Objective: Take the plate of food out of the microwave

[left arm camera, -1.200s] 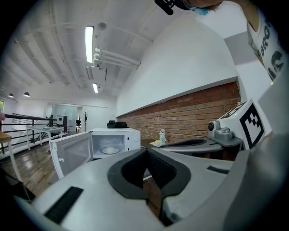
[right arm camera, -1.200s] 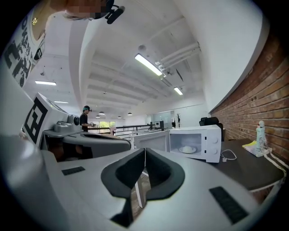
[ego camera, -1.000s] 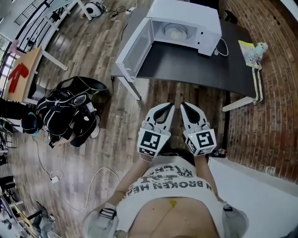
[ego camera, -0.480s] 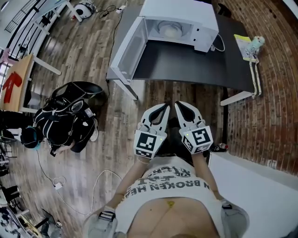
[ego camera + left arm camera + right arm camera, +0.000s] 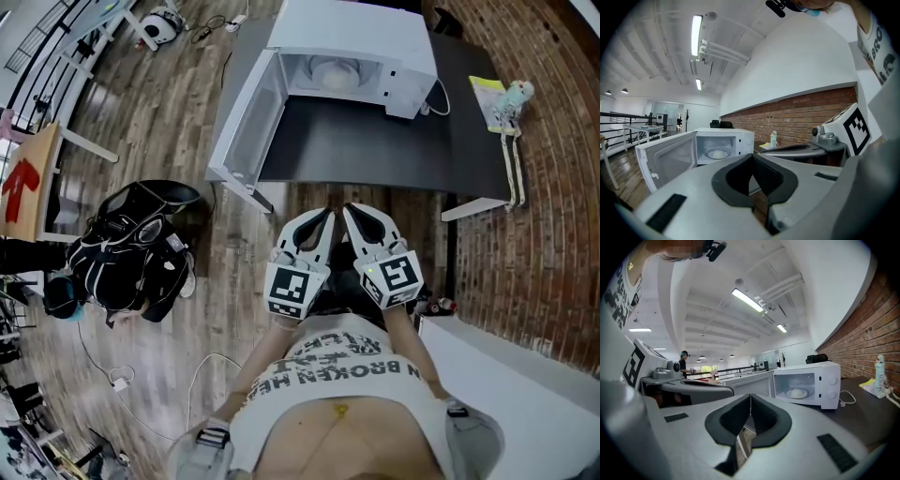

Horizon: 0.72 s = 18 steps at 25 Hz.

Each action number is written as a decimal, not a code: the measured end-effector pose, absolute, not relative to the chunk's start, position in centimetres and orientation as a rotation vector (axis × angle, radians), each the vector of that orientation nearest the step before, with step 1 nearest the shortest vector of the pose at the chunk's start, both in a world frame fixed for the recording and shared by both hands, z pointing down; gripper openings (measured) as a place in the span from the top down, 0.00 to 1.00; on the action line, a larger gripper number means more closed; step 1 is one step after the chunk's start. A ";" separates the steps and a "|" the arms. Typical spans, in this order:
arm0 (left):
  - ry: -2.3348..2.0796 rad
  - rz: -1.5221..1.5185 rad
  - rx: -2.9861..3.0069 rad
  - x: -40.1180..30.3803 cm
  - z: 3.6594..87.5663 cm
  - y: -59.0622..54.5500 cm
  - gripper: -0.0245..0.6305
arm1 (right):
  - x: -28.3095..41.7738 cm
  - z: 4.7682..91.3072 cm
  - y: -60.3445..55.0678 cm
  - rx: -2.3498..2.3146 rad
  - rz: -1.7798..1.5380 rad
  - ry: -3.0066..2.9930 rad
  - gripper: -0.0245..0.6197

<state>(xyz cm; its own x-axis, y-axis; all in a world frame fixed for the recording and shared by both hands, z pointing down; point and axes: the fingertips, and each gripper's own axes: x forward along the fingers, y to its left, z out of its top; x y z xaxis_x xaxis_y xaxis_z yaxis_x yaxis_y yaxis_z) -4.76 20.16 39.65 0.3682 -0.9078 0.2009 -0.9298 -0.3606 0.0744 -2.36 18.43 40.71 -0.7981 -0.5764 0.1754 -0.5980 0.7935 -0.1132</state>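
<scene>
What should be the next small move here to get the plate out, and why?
Probably bring the left gripper and the right gripper forward toward the microwave. Both are shut, empty and short of the table edge, while the door stands open and the plate of food sits inside.

Both claws, the left gripper [image 5: 323, 217] and the right gripper [image 5: 350, 211], have moved forward together. The table [image 5: 375, 141] edge, which lay well ahead of their tips a second ago, is now near them. The microwave [image 5: 356, 33] beyond it has drawn closer, and its open door [image 5: 248, 117] now stands ahead and to the left of the left claw. The bag [image 5: 131, 248] on the floor has dropped further back on the left.
</scene>
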 end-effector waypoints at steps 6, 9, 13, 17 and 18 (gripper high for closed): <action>-1.689 0.212 2.453 -5.3 39.2 13.6 0.95 | -3.3 40.2 11.6 0.902 0.258 -2.865 0.95; -1.711 0.210 2.439 -5.4 38.9 10.9 0.95 | -3.6 39.6 8.7 0.874 0.261 -2.880 0.95; -1.728 0.216 2.421 -5.4 38.6 7.9 0.95 | -3.5 39.2 5.8 0.849 0.275 -2.894 0.95; -1.731 0.225 2.408 -4.9 38.6 5.6 0.95 | -2.9 39.1 3.7 0.848 0.298 -2.891 0.95; -1.728 0.226 2.407 -4.7 38.7 5.0 0.95 | -2.6 39.1 3.2 0.850 0.292 -2.891 0.95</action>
<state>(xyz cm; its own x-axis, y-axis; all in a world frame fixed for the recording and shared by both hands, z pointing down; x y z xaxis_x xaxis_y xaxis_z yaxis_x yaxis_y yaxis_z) -4.70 5.03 38.66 0.3169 -0.9224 0.2208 -0.9482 -0.3139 0.0492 -2.60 3.16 39.09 -0.8363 -0.5237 0.1622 -0.5455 0.8242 -0.1520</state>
